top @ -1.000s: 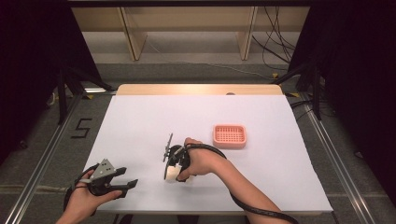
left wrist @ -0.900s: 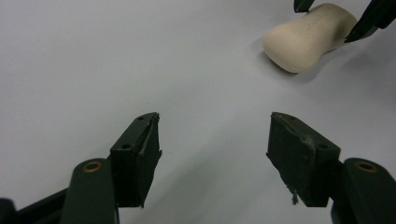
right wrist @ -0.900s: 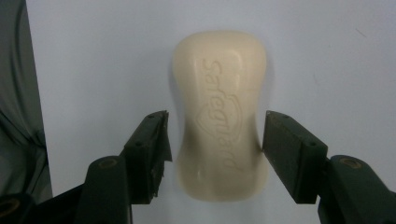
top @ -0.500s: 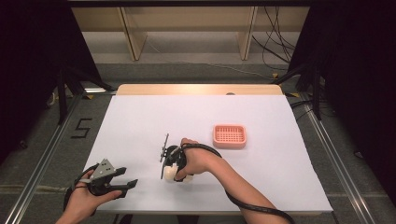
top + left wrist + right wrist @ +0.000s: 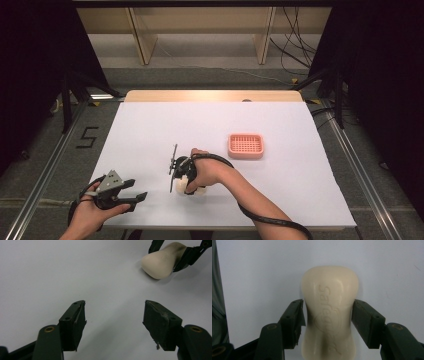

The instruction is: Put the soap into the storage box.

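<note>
A: Your right gripper [image 5: 327,315] pinches the cream soap bar [image 5: 329,312] at its waist, bar lying on the white table [image 5: 150,130], near-centre.

B: Risk?

A: Soap's slick and tapered; squeeze off-centre and it squirts out. Your left gripper [image 5: 113,320] is spread wide, holding nothing, no backup. Pink soap dish [image 5: 245,145] sits well apart.

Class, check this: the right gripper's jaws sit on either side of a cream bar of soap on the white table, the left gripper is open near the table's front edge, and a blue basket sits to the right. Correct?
One thing is wrong: the basket is pink, not blue, as the high view shows. The rest stands: the right gripper straddles the soap, and the left gripper is open.
</note>
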The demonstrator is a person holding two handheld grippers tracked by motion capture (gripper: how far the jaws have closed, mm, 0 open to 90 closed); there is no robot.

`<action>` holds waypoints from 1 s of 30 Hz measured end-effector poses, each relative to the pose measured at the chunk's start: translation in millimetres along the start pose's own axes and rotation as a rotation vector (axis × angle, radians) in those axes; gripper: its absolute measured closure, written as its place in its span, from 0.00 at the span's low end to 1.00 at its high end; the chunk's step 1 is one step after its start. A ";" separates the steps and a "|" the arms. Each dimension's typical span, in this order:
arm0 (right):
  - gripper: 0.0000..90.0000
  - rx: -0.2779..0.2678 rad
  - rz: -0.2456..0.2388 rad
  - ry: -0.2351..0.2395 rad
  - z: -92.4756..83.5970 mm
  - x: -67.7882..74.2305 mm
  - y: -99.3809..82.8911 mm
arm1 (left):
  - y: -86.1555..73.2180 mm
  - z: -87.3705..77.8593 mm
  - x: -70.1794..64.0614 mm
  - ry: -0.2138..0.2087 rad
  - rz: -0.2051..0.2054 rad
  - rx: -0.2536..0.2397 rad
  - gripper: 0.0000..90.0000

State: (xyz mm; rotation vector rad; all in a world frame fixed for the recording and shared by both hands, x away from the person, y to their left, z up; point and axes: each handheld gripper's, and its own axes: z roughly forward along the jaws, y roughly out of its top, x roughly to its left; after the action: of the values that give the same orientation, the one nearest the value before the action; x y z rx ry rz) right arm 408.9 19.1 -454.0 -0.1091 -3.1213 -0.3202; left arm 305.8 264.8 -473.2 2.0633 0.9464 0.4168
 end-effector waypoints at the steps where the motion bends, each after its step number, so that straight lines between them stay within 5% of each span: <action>1: 0.49 -0.018 -0.063 -0.011 1.1 -4.1 1.1 | 0.1 -0.2 0.0 -0.001 0.000 0.001 0.37; 2: 0.49 0.015 0.004 0.003 0.4 -0.6 0.8 | 0.1 -0.3 0.0 0.000 0.000 0.000 0.37; 3: 0.49 0.019 0.029 0.007 1.0 0.7 0.9 | 0.1 -0.4 0.0 0.000 0.000 0.000 0.37; 5: 0.50 0.006 0.002 0.006 2.5 -0.3 2.7 | 0.3 -1.0 1.5 0.002 0.017 0.009 0.37; 6: 0.50 0.039 0.064 0.008 1.7 4.4 2.9 | 0.3 -0.9 1.6 0.001 0.017 0.009 0.37; 7: 0.50 0.024 0.018 0.008 3.6 1.3 3.4 | 0.2 -0.5 1.5 0.000 0.014 0.006 0.37; 8: 0.50 0.047 0.047 0.010 3.5 3.3 3.4 | 0.3 -0.6 1.5 0.000 0.014 0.007 0.37; 15: 0.52 0.050 0.036 0.018 6.1 2.1 2.8 | 0.3 -0.5 1.7 -0.001 0.015 0.007 0.37; 17: 0.52 0.014 -0.025 0.007 7.6 -1.3 3.0 | 0.3 -0.4 1.6 -0.001 0.015 0.007 0.37; 20: 0.53 0.033 0.010 0.006 6.3 1.8 2.3 | 0.3 -0.6 1.6 -0.001 0.014 0.006 0.37; 21: 0.54 0.015 -0.029 0.003 7.2 -0.8 2.3 | 0.3 -0.6 1.6 -0.001 0.014 0.006 0.37; 25: 0.54 0.043 0.034 0.010 5.4 3.6 0.8 | 0.7 -0.4 3.5 0.006 0.034 0.001 0.37; 28: 0.54 0.006 -0.030 0.000 6.6 0.6 0.5 | 0.2 -0.8 1.8 0.001 0.010 0.001 0.37; 30: 0.55 -0.006 -0.021 0.003 5.8 0.5 -0.7 | 0.9 -1.7 3.6 0.003 0.027 0.016 0.37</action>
State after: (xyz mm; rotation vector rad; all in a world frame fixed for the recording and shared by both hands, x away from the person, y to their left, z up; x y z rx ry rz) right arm 408.4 19.6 -459.9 -0.0756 -3.1207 -0.3300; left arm 307.7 268.0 -471.6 2.0923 0.9269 0.4278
